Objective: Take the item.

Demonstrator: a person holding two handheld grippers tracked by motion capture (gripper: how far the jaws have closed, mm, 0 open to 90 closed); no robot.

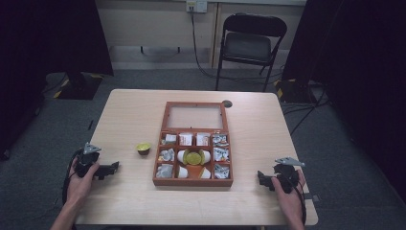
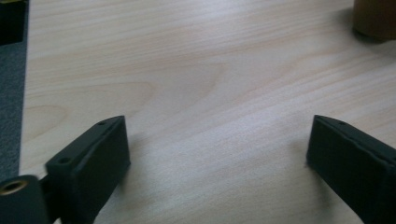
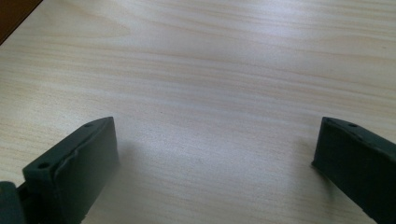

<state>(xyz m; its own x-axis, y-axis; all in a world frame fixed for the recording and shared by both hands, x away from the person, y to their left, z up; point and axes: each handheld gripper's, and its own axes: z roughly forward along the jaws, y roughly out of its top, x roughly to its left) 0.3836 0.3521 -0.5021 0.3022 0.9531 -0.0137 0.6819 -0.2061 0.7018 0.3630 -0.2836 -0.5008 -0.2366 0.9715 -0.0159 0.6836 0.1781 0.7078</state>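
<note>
A brown wooden box (image 1: pixel 193 181) with its glass lid laid back sits mid-table; its compartments hold sachets, white pods and a yellow-green capsule (image 1: pixel 193 156). A second small yellow-topped capsule (image 1: pixel 143 148) stands on the table just left of the box; its brown side shows at the top right of the left gripper view (image 2: pixel 376 18). My left gripper (image 1: pixel 114 167) rests open on the table at the front left, jaws wide with bare wood between them (image 2: pixel 217 140). My right gripper (image 1: pixel 261 177) rests open at the front right, nothing between its jaws (image 3: pixel 215 140).
The pale wooden table (image 1: pixel 134 110) has a round cable hole (image 1: pixel 227 103) behind the box. A black folding chair (image 1: pixel 249 43) stands beyond the far edge. Dark curtains hang at both sides, with cables on the grey floor.
</note>
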